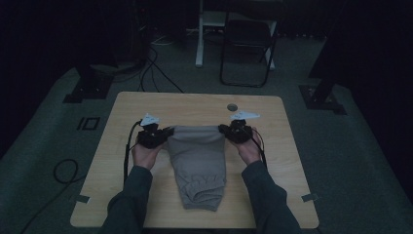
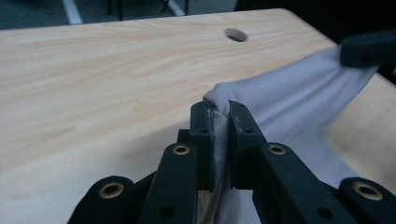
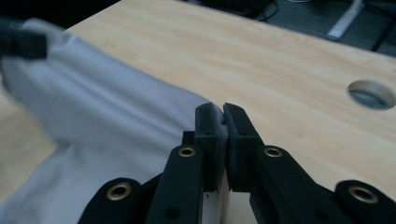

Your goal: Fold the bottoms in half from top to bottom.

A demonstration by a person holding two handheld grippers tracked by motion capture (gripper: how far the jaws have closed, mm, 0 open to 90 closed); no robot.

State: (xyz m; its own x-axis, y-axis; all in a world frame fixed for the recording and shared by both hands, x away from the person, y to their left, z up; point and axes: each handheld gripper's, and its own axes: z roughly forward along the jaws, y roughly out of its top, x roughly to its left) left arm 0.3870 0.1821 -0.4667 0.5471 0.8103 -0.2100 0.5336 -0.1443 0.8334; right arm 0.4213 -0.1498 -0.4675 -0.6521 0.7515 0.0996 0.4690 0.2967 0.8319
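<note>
A grey garment (image 1: 199, 163), folded into a long strip, lies on the wooden table (image 1: 146, 105) and runs from the middle toward the near edge. My left gripper (image 1: 168, 133) is shut on its far left corner; the cloth (image 2: 299, 100) bunches up between the black jaws (image 2: 219, 112). My right gripper (image 1: 223, 129) is shut on the far right corner, with a thin fold of the fabric (image 3: 116, 121) pinched between its jaws (image 3: 222, 116). The far edge of the garment is stretched taut between the two grippers.
A round cable hole (image 1: 232, 107) sits in the table beyond the right gripper, also the hole (image 3: 371, 94) close to that gripper. A folding chair (image 1: 248, 46) and cables (image 1: 156, 68) stand on the floor past the table. Tape marks (image 1: 83, 199) sit at the near corners.
</note>
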